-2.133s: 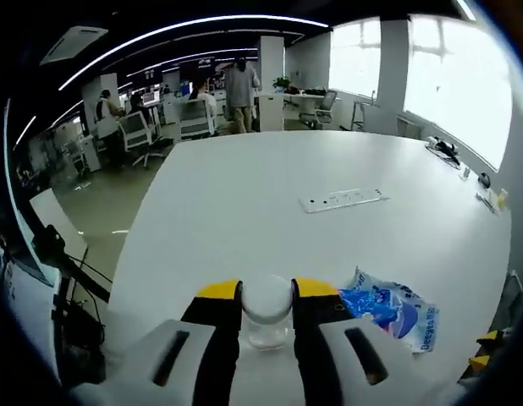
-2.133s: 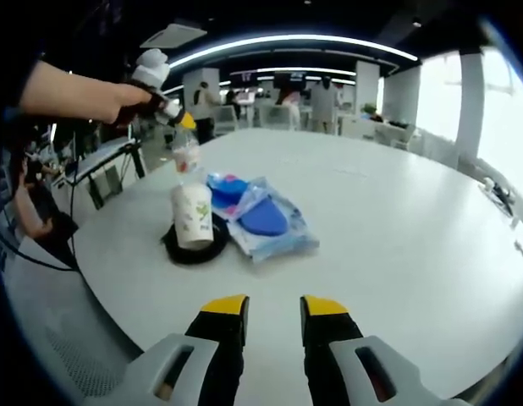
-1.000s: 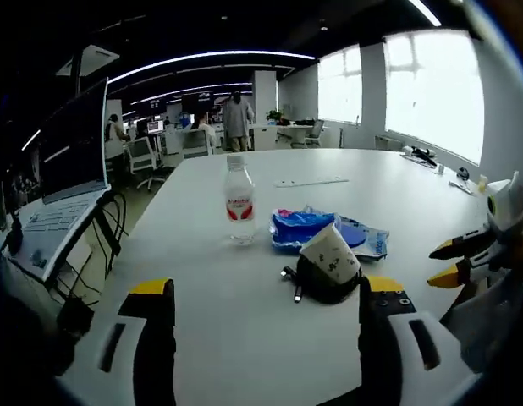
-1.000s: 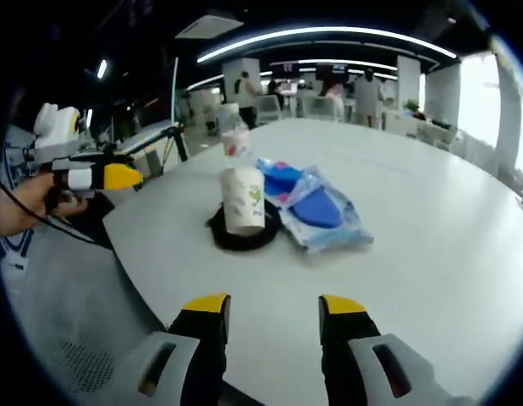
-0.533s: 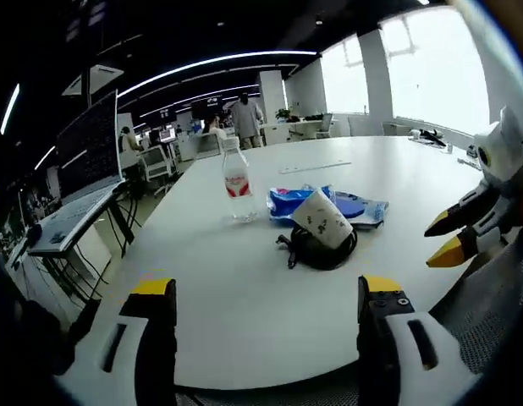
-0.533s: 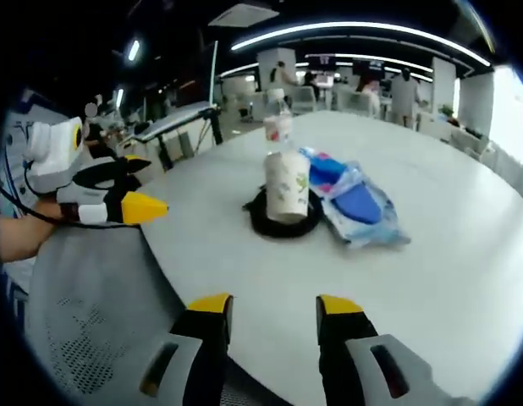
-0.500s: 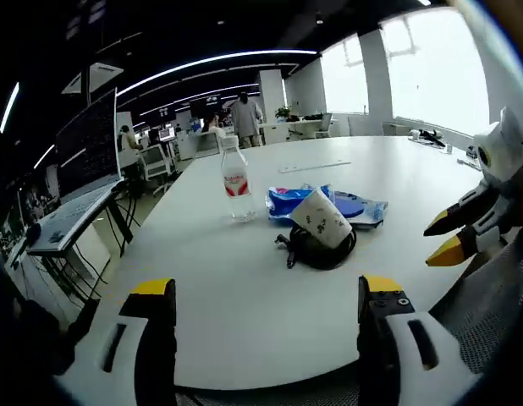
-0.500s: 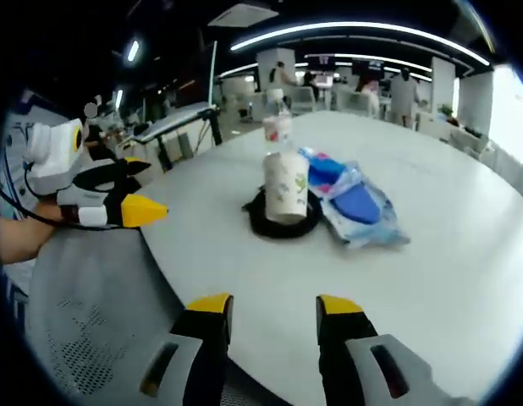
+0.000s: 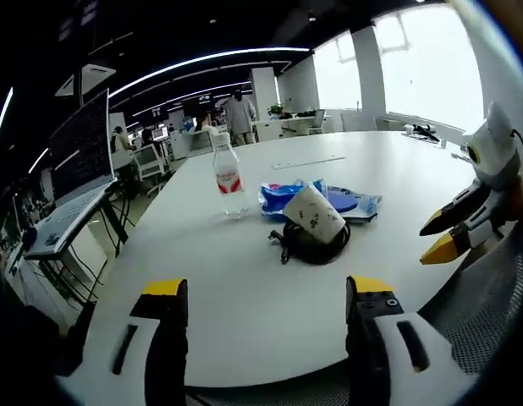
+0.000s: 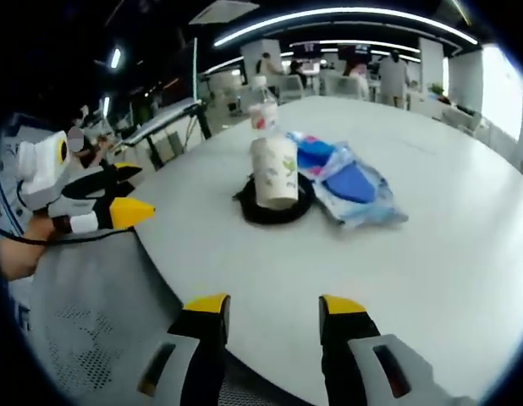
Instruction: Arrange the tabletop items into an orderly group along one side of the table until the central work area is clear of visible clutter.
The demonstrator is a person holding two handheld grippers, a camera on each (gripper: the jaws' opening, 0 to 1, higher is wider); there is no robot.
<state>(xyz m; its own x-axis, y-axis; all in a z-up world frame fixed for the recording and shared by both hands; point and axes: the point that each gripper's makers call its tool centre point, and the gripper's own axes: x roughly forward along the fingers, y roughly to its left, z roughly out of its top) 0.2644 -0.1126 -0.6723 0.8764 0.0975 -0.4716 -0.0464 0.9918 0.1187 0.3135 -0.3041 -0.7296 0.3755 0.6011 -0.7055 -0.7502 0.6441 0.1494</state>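
White table [image 9: 244, 279]; blue packet [image 10: 350, 182]; red-labelled bottle [image 9: 228, 180].

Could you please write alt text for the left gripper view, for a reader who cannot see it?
A clear plastic water bottle, a blue plastic packet and a patterned paper cup on a black coil sit grouped on a white round table. The left gripper is open before them.

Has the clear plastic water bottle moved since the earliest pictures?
Yes. The clear plastic water bottle, then gripped in the left tool, now stands on the white table beside the blue packet.
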